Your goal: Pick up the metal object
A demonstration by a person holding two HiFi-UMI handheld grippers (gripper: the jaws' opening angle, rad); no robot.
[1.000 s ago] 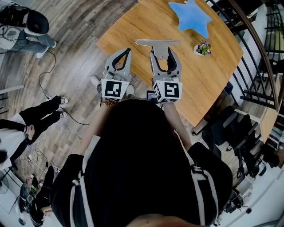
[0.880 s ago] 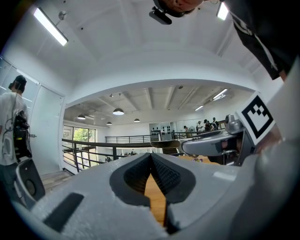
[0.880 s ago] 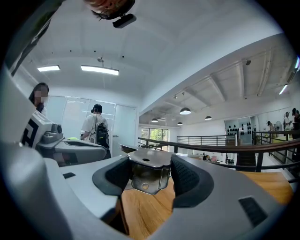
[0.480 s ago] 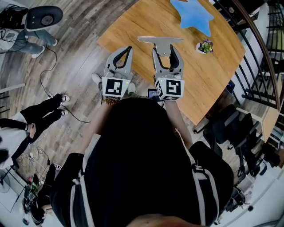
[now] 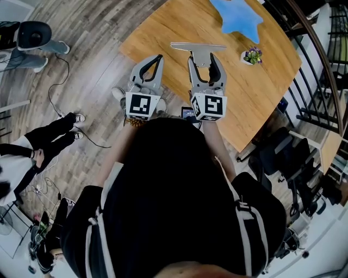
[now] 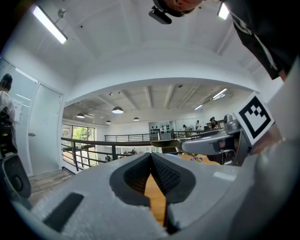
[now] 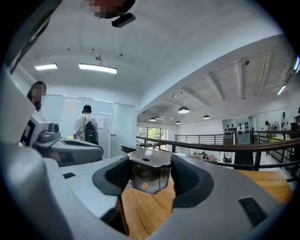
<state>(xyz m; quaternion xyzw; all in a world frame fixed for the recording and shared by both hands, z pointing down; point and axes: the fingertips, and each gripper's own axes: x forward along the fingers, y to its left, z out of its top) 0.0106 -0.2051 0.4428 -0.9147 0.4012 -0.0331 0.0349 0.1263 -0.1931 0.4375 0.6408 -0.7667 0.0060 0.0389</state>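
Observation:
The metal object (image 5: pixel 197 48) is a flat silver plate on a short boxy stem. My right gripper (image 5: pixel 202 57) is shut on that stem, and the plate sticks out past the fingertips over the wooden table (image 5: pixel 255 98). In the right gripper view the stem (image 7: pixel 150 177) sits between the two dark pads, touching both, with its underside above the wood; the right gripper (image 7: pixel 151 164) points level. My left gripper (image 5: pixel 157 57) hangs beside it at the table's near edge, shut and empty. In the left gripper view the left gripper (image 6: pixel 151 155) has its pads meeting at the tip.
A blue star-shaped mat (image 5: pixel 237 16) and a small potted plant (image 5: pixel 250 56) lie farther back on the table. A black railing (image 5: pixel 321 81) runs along the right. A person's legs (image 5: pixel 49 138) and cables are on the floor at left; a dark round seat (image 5: pixel 32 33) is top left.
Both grippers and the metal object keep their pose. The dark round seat at the top left has shifted to the left.

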